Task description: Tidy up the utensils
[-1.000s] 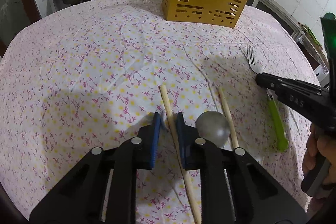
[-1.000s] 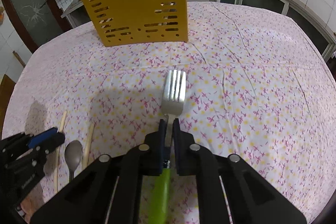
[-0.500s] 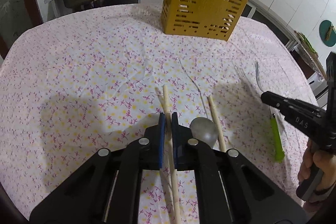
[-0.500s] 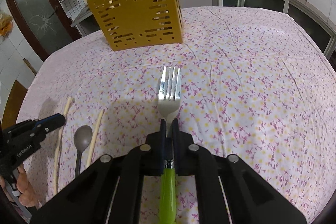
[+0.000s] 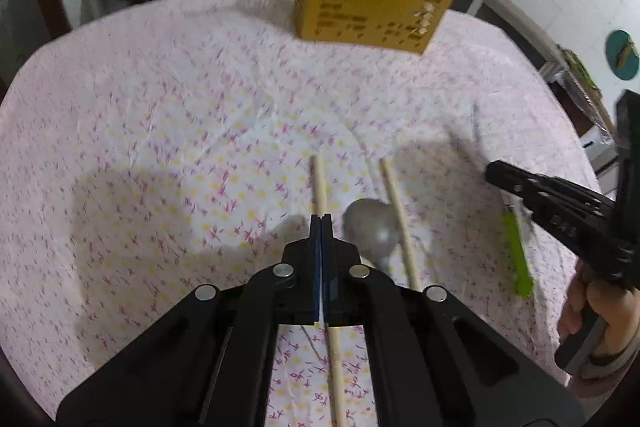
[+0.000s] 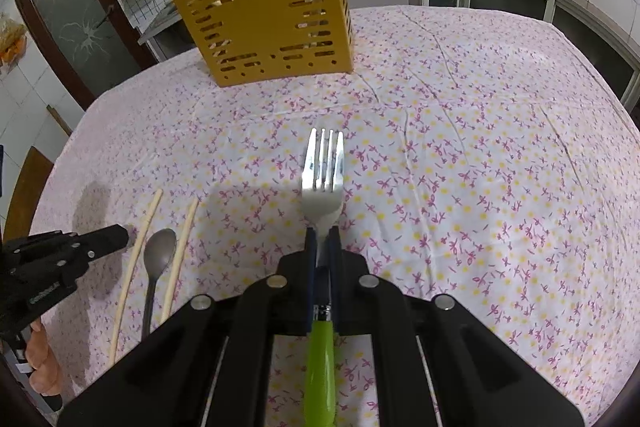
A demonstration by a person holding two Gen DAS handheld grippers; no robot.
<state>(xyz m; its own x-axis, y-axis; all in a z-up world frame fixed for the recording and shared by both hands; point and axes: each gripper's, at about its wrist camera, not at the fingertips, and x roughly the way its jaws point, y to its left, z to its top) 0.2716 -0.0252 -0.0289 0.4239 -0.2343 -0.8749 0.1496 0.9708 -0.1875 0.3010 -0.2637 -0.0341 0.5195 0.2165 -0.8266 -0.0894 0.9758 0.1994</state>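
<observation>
Utensils were split between the table and the holder: a chopstick [image 5: 320, 183] sat clamped between the closed jaws of the left gripper [image 5: 321, 223], and the green-handled fork [image 6: 323, 179] was pinched at its neck by the right gripper [image 6: 321, 235], tines pointing away toward the yellow perforated holder [image 6: 268, 23]. On the flowered tablecloth [image 6: 460, 147] a second chopstick [image 6: 179, 247] and a grey spoon [image 6: 158, 255] lay side by side, just right of the held chopstick in the left wrist view. The holder stood at the far side of the table, with several sticks already poking from its top.

Both pick-ups looked complete, so the step in hand was probably the lift and carry. The left view was blurred, so whether the chopstick had fully cleared the cloth could not be told. Next, each piece would need tipping upright and lowering into the holder's open top, taking care that the long chopstick did not swing in its narrow grip or knock the rim.
</observation>
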